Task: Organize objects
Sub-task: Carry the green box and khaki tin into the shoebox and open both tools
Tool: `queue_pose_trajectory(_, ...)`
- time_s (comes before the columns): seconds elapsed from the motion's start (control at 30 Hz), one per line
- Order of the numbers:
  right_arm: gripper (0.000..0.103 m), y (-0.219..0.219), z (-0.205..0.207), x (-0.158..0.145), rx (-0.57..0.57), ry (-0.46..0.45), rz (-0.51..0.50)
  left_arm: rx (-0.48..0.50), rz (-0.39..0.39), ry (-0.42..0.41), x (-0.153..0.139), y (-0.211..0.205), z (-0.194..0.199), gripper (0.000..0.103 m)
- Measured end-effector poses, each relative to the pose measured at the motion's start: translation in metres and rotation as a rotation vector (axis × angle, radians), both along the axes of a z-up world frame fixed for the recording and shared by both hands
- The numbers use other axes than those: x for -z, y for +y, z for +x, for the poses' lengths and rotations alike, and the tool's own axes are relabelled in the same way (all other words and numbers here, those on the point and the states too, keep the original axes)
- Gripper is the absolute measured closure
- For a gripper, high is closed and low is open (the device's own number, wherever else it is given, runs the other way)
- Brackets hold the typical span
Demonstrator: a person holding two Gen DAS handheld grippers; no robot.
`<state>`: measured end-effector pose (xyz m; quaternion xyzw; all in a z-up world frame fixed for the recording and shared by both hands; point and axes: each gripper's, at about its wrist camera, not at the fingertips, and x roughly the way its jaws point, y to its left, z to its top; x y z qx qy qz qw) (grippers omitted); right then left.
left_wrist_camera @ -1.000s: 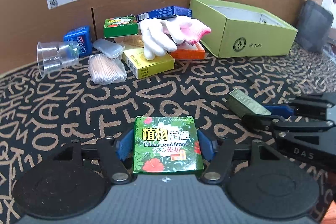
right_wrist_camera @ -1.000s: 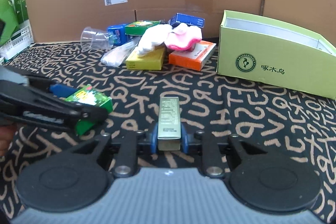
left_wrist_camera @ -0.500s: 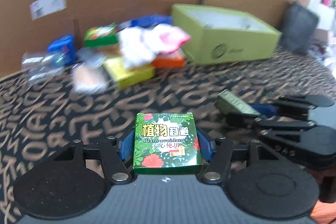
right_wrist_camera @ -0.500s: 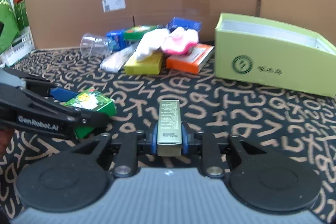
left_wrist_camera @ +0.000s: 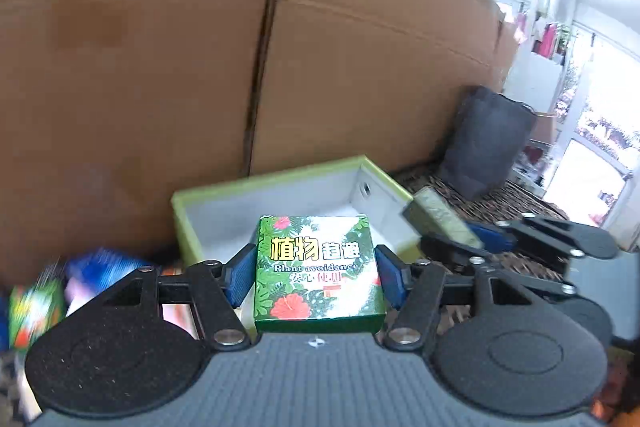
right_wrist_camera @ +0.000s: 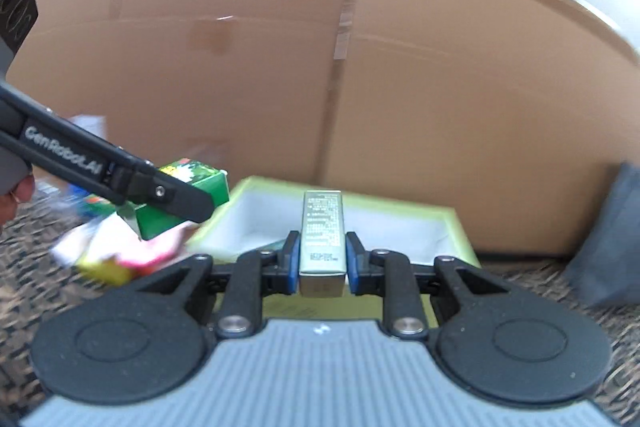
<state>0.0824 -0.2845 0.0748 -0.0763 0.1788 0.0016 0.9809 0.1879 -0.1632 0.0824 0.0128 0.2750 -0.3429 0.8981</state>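
Moved since earlier: both grippers have lifted off the patterned cloth and swung toward the open lime-green cardboard box (left_wrist_camera: 280,187), which now fills the middle of both views; the pile of loose items has slid to the lower left and blurred.
Left gripper (left_wrist_camera: 316,273): clamped on the flat green carton printed with leaves and red flowers (left_wrist_camera: 318,267), blue pads against its two sides; the carton hangs in front of the box's white interior, above the near wall.
Right gripper (right_wrist_camera: 322,261): closed tight on the narrow olive-gold rectangular carton (right_wrist_camera: 323,235), held lengthwise and pointing into the box, over its near rim.
Box: empty as far as its white floor shows, backed against the tall brown cardboard wall (right_wrist_camera: 440,87).
Step in hand: carrying both cartons to the box, not yet released.
Risk, collision: the two grippers are near each other over one small opening, so they could knock together.
Risk, early drop: letting go before clearing the rim could leave a carton tipped on the wall or outside.
Risk, speed: blur suggests fast travel, so a carton may slip.
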Motion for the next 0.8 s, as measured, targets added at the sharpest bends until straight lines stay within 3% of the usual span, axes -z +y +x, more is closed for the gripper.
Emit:
queue_pose_trajectory(0.27,0.081,-0.051,0.087,0.028,0.099,0.126,-0.005,0.004,0.135,0.116,0.050,-0.085,0.086,0.038)
queue_pose_trajectory(0.47,0.081,-0.060,0.126,0.058,0.084,0.227,-0.016,0.014,0.149,0.101,0.073,-0.108,0.106,0.037)
queue_pose_trajectory(0.57,0.080,-0.057,0.137,0.071,0.046,0.263,-0.057,-0.010,0.159,0.093,0.074,-0.111,0.108,0.008)
queue_pose_trajectory(0.6,0.074,-0.056,0.137,0.072,0.040,0.248,-0.077,-0.030,0.161,0.089,0.074,-0.111,0.107,0.008)
queue_pose_trajectory(0.67,0.046,-0.058,0.132,0.072,0.051,0.213,-0.094,-0.043,0.168,0.073,0.073,-0.110,0.105,0.008)
queue_pose_trajectory(0.7,0.026,-0.059,0.129,0.071,0.054,0.189,-0.086,-0.048,0.169,0.059,0.072,-0.109,0.104,0.008)
queue_pose_trajectory(0.73,0.017,-0.059,0.124,0.069,0.048,0.165,-0.077,-0.054,0.165,0.041,0.070,-0.108,0.100,0.008)
queue_pose_trajectory(0.8,0.015,-0.058,0.115,0.066,0.037,0.139,-0.068,-0.052,0.152,0.014,0.065,-0.103,0.095,0.008)
